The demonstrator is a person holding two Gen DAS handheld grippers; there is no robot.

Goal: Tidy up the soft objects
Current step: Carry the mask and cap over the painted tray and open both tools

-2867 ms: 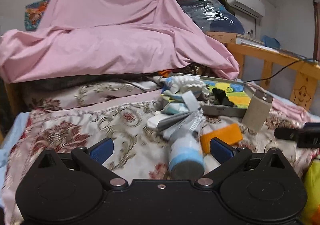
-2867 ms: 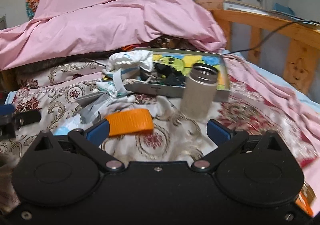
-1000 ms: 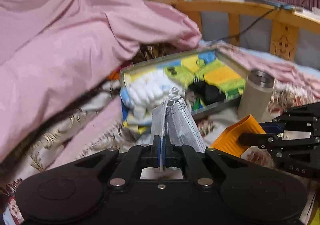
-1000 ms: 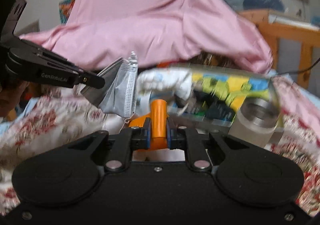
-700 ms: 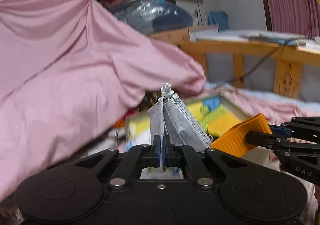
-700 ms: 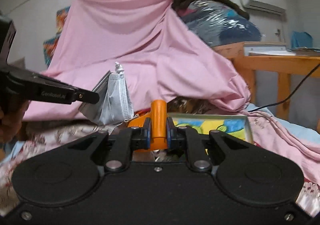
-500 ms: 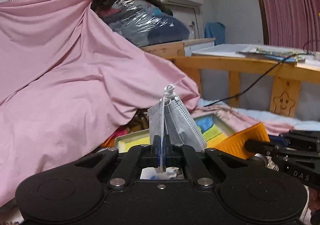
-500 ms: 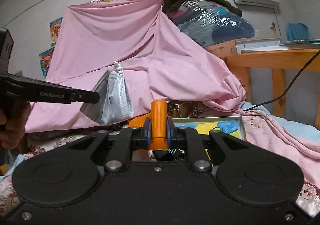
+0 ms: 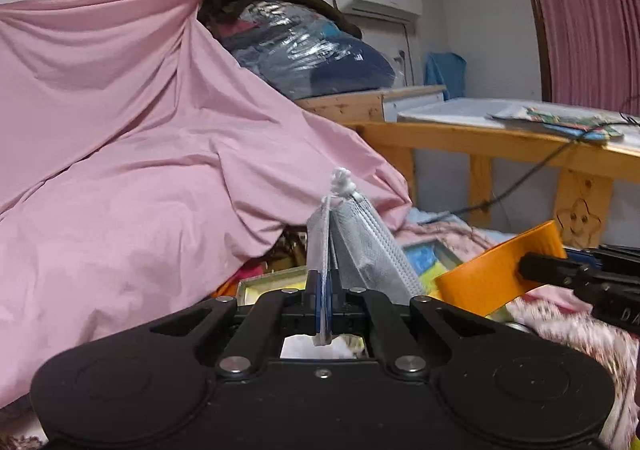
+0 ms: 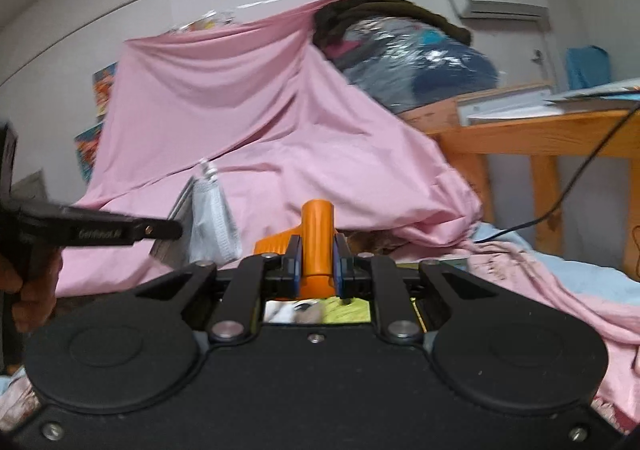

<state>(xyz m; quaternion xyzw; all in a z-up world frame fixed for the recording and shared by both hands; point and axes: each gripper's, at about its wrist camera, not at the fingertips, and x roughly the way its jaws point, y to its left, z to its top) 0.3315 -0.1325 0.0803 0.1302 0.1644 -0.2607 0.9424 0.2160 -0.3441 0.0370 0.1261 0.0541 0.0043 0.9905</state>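
Both soft items held aloft over the bed

The grey mask [image 9: 360,246] is pinched in the left tool [image 9: 325,302], the orange band [image 10: 317,246] in the right tool [image 10: 317,270]; both should be lowered gently into the tray [image 9: 272,284].

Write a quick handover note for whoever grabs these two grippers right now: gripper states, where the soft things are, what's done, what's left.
Left gripper: shut on the grey face mask, held up in the air.
Right gripper: shut on the orange strap, also lifted.
The colourful tray lies on the bed below, in front of the pink sheet.
Done: both soft items picked up.
Left: set each in its place; where is not shown.
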